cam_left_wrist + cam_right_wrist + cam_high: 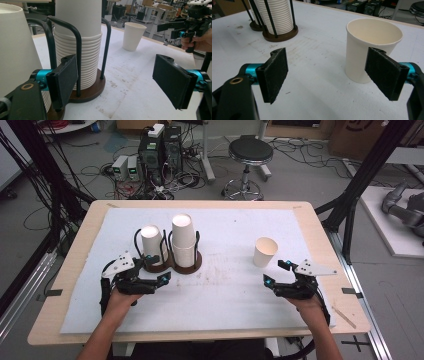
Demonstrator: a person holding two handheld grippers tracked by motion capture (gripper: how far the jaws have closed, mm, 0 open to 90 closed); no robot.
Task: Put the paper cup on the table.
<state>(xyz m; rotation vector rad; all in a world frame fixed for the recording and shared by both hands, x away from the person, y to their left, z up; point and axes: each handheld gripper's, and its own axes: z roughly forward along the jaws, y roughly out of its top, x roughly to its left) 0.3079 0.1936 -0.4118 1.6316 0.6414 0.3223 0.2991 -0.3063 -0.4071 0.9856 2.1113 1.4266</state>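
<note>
Cup (369, 47) stands upright, mouth up, near the unclenched right gripper (332, 75).

A black round stool (250, 151) on a chrome base stands on the grey floor (300, 175) beyond the far edge of the tabletop (310, 220). To its left sit two dark computer towers (160, 150), with two small pale boxes (126, 167) just beside them and loose cables (185, 180) spread around their feet. Black frame struts (367, 170) rise at the right and more at the left (30, 165). A white platform (395, 220) at the far right carries a grey robot arm (405, 207). Cardboard boxes (357, 135) stand at the back right. A white sheet (225, 295), faintly stained, covers most of the tabletop.
</note>
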